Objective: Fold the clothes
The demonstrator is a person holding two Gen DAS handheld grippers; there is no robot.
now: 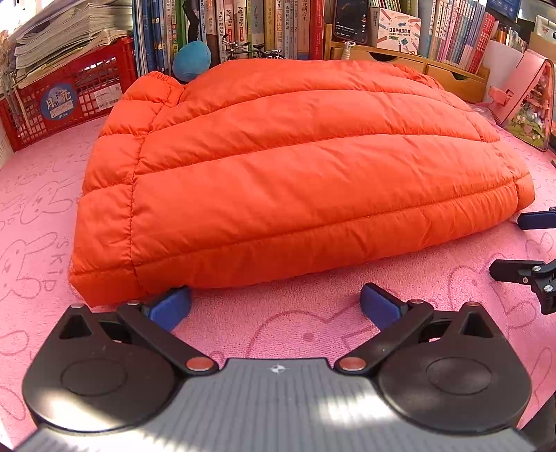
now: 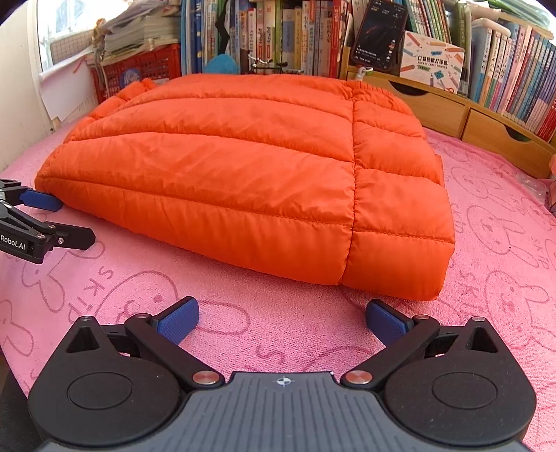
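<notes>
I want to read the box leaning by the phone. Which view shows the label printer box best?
The right wrist view: the label printer box stands larger there, its whole printed front unobstructed beside the phone. The left wrist view also shows the box, but smaller and near the top edge.

You have before you a plain bright orange quilted jacket (image 1: 264, 167), stitched in same-colour horizontal channels, lying on a pink cloth (image 1: 285, 327) printed with darker pink outline rabbits and lettering. Your left gripper (image 1: 274, 306) and right gripper (image 2: 283, 320) are both black with ribbed grey bodies, blue textured fingers (image 2: 179, 321), and round orange-red and silver pivot caps. Behind the jacket you will note a red lattice crate (image 1: 69, 101) bearing a blue round sticker, a blue plush ball (image 1: 191, 59), multicoloured book spines (image 1: 271, 24) and light wooden drawers (image 2: 462, 111).
</notes>
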